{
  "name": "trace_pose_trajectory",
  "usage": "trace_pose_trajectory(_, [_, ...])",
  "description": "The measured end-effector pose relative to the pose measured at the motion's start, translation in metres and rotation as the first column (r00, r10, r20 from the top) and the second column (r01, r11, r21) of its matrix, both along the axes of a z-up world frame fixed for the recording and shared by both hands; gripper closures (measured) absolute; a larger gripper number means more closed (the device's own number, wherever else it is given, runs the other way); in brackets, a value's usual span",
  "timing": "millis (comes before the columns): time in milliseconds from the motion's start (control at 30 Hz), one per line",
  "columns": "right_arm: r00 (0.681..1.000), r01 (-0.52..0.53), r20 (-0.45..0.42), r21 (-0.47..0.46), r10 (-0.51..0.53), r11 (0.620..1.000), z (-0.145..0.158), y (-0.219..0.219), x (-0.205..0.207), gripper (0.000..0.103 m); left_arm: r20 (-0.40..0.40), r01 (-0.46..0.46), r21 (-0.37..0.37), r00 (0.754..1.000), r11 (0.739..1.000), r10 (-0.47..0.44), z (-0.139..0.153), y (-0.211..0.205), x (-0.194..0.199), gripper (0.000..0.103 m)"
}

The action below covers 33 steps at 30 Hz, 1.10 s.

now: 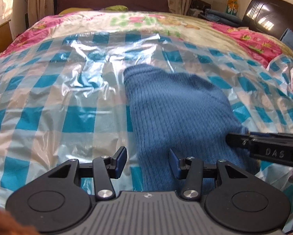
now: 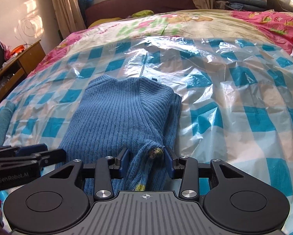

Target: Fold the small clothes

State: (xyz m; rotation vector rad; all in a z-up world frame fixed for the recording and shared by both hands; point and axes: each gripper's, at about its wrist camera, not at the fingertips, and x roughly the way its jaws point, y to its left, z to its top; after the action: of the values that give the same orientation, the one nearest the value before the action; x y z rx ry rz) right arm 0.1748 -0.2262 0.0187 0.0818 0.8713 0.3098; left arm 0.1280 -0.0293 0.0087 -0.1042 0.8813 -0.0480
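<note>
A small blue ribbed knit sweater [image 2: 123, 115] lies partly folded on a blue-and-white checked plastic sheet [image 2: 234, 105] on the bed; it also shows in the left wrist view [image 1: 175, 113]. My left gripper [image 1: 148, 161] is open, its jaws set either side of the sweater's near left edge. My right gripper [image 2: 146, 161] is open around the bunched near right edge, where a sleeve cuff with a yellow-green patch [image 2: 155, 151] sits. Each gripper shows from the side in the other's view: the right one [image 1: 264, 146] and the left one [image 2: 29, 156].
The plastic sheet [image 1: 68, 101] covers a pink floral bedspread [image 2: 185, 21]. A wooden desk [image 2: 15, 62] stands left of the bed. A dark headboard [image 1: 271, 13] and folded blue cloth [image 2: 244, 3] are at the far right. A maroon sofa [image 2: 138, 0] and curtains are beyond the bed.
</note>
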Motion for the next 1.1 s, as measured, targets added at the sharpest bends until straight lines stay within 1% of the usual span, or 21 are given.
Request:
trace_pose_trajectory(33, [1.000, 0.003, -0.003, -0.005, -0.003, 1.000, -0.001, 0.000, 0.000, 0.062, -0.012, 0.001, 0.005, 1.000, 1.000, -0.001, -0.004, 0.000, 0.000, 0.050])
trace_pose_trajectory(133, [1.000, 0.012, -0.009, -0.001, -0.012, 1.000, -0.002, -0.004, -0.003, 0.061, -0.022, 0.002, 0.015, 1.000, 1.000, -0.001, -0.011, 0.003, -0.001, 0.048])
trace_pose_trajectory(300, [0.999, 0.033, 0.001, 0.025, -0.033, 0.999, 0.003, -0.013, -0.011, 0.060, -0.003, -0.008, -0.025, 1.000, 1.000, 0.008, -0.007, 0.012, -0.008, 0.048])
trace_pose_trajectory(433, [0.999, 0.043, -0.008, 0.055, -0.043, 0.998, 0.001, -0.019, -0.013, 0.051, 0.022, -0.020, -0.074, 1.000, 0.997, 0.022, -0.001, 0.022, -0.014, 0.048])
trace_pose_trajectory(567, [0.998, 0.057, -0.036, 0.076, -0.055, 0.995, -0.008, -0.022, -0.011, 0.049, 0.005, -0.032, -0.113, 0.999, 0.993, 0.032, -0.005, 0.027, -0.008, 0.048])
trace_pose_trajectory(633, [0.997, 0.058, -0.049, 0.083, -0.054, 0.995, -0.013, -0.023, -0.010, 0.049, -0.012, -0.028, -0.114, 1.000, 0.993, 0.027, -0.011, 0.026, -0.005, 0.047])
trace_pose_trajectory(700, [0.996, 0.063, -0.063, 0.091, -0.057, 0.994, -0.019, -0.025, -0.010, 0.049, -0.028, -0.027, -0.116, 0.999, 0.993, 0.024, -0.016, 0.025, -0.002, 0.046])
trace_pose_trajectory(767, [0.995, 0.079, -0.079, 0.127, -0.069, 0.989, -0.022, -0.031, -0.009, 0.053, -0.039, -0.035, -0.128, 0.999, 0.991, 0.030, -0.020, 0.028, -0.001, 0.045])
trace_pose_trajectory(833, [0.992, 0.104, -0.089, 0.160, -0.090, 0.982, -0.021, -0.039, -0.009, 0.056, -0.041, -0.038, -0.134, 0.999, 0.990, 0.033, -0.020, 0.030, -0.002, 0.044])
trace_pose_trajectory(900, [0.990, 0.124, -0.095, 0.187, -0.108, 0.974, -0.018, -0.046, -0.010, 0.056, -0.036, -0.032, -0.130, 0.999, 0.991, 0.028, -0.017, 0.030, -0.002, 0.044])
trace_pose_trajectory(1100, [0.991, 0.135, -0.045, 0.190, -0.129, 0.972, 0.004, -0.051, -0.014, 0.055, -0.018, -0.022, -0.111, 1.000, 0.994, 0.021, -0.012, 0.027, -0.005, 0.044])
